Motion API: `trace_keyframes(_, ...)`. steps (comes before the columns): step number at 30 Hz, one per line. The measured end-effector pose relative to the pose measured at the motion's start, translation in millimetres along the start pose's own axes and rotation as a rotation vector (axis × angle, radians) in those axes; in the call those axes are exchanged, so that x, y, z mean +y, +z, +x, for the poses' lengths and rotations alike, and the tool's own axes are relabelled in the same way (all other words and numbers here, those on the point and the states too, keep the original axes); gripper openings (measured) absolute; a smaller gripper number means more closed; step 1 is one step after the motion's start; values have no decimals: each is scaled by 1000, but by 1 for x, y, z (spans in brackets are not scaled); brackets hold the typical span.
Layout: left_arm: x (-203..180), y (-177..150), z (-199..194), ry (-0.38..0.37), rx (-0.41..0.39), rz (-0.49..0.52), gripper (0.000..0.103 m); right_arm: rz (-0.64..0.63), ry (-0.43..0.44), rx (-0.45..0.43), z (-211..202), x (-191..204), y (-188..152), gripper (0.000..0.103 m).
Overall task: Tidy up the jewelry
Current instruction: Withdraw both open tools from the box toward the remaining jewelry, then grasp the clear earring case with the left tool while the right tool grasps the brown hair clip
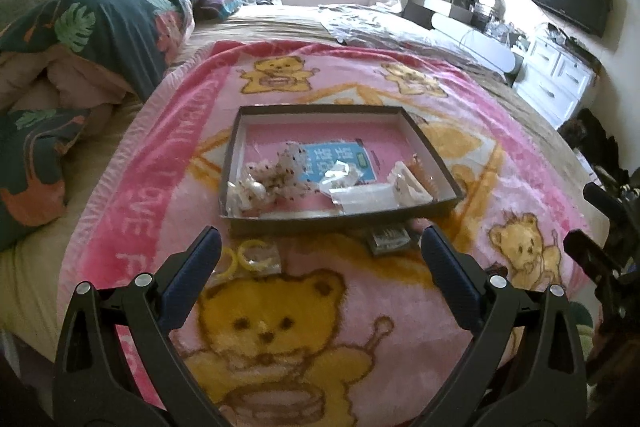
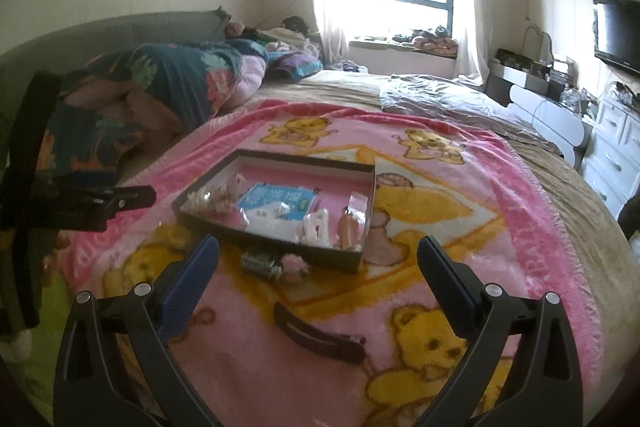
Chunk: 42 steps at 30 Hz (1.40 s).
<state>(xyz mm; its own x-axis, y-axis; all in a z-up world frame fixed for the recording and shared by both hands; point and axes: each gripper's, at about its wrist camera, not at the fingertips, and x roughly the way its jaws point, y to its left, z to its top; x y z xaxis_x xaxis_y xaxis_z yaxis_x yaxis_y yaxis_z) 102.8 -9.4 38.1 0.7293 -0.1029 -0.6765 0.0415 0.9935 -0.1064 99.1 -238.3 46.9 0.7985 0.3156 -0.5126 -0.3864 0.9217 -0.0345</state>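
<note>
Hovering wide apart and empty, the left gripper point(image 1: 316, 247) and right gripper point(image 2: 318, 255) face the tray point(image 2: 362, 251); loose hair clip point(image 2: 320, 337) and bagged rings point(image 1: 252, 257) lie just before it — plush blanket point(image 2: 460, 267) could foul a pinch.

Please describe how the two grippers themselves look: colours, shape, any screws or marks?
Both look the same. The left gripper and the right gripper each have two black plastic arms with triangular cut-outs, round silver rivets at the joints, and dark blue ribbed fingers. No cables, sleeves or printed markings are visible.
</note>
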Motion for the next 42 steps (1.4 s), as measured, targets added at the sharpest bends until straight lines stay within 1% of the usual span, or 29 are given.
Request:
trace_keyframes(5, -9, -10, 4, 1, 21, 34, 94, -29, 4, 11, -4, 2, -11, 99)
trace_keyframes(11, -16, -23, 11, 6, 53, 54, 94, -37, -1, 44, -2, 3, -25, 99)
trace_keyframes(16, -17, -30, 16, 10, 75, 58, 94, -41, 15, 82, 2, 2, -36, 99)
trace_keyframes(26, -19, -42, 30, 9, 117, 68, 94, -70, 10, 141, 11, 1, -55, 99)
trace_keyframes(29, -19, -48, 39, 4, 143, 66, 94, -80, 1, 159, 16, -1, -59, 99)
trace_keyframes(36, -21, -57, 60, -13, 198, 63, 94, -116, -26, 203, 39, -7, -68, 99)
trace_keyframes(42, -26, -58, 79, -24, 231, 65, 94, -179, -22, 252, 68, -5, -72, 99)
